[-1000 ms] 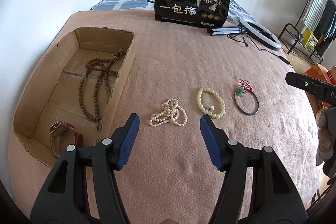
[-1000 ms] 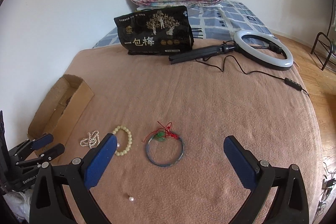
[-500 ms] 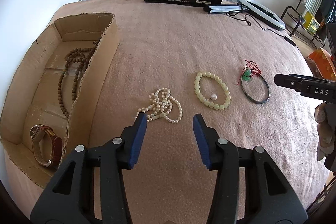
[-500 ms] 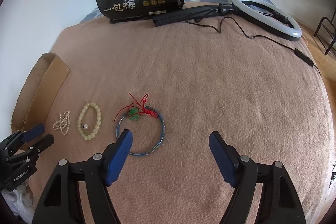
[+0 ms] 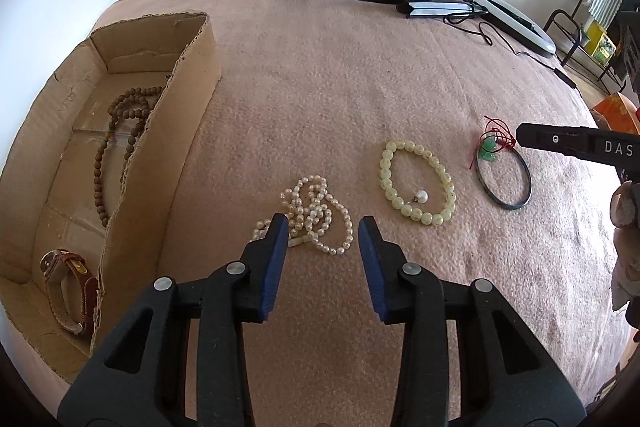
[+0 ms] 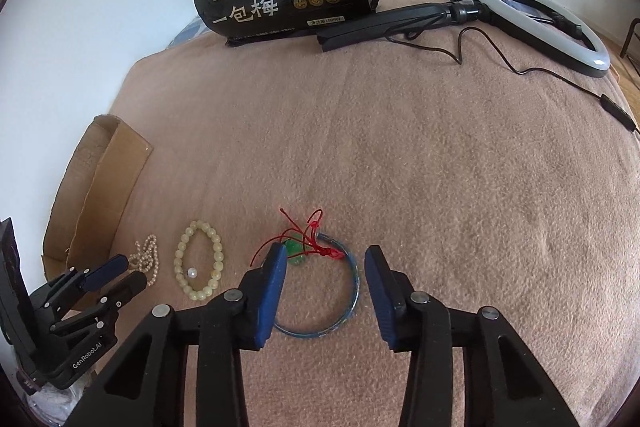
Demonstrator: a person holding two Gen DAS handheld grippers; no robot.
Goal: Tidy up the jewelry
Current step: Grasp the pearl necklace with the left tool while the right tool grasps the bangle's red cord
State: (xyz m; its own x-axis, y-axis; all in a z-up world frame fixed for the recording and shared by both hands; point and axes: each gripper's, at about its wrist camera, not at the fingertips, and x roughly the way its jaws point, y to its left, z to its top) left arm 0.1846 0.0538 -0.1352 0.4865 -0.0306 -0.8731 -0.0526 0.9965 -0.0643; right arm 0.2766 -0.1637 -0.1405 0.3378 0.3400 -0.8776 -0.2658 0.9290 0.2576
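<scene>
While the cardboard box (image 5: pixel 120 163) at the bed's left edge is already holding the wooden bead strand (image 5: pixel 120 143) and watch (image 5: pixel 68 287), three pieces are lying outside it. Left hand-held gripper (image 5: pixel 323 227), jaws spread, is straddling the pearl necklace (image 5: pixel 316 215). Pale bead bracelet (image 5: pixel 416 183) is waiting untouched. Right hand-held gripper (image 6: pixel 326 263), also spread, is bracketing the dark bangle (image 6: pixel 340 307) with red cord.
</scene>
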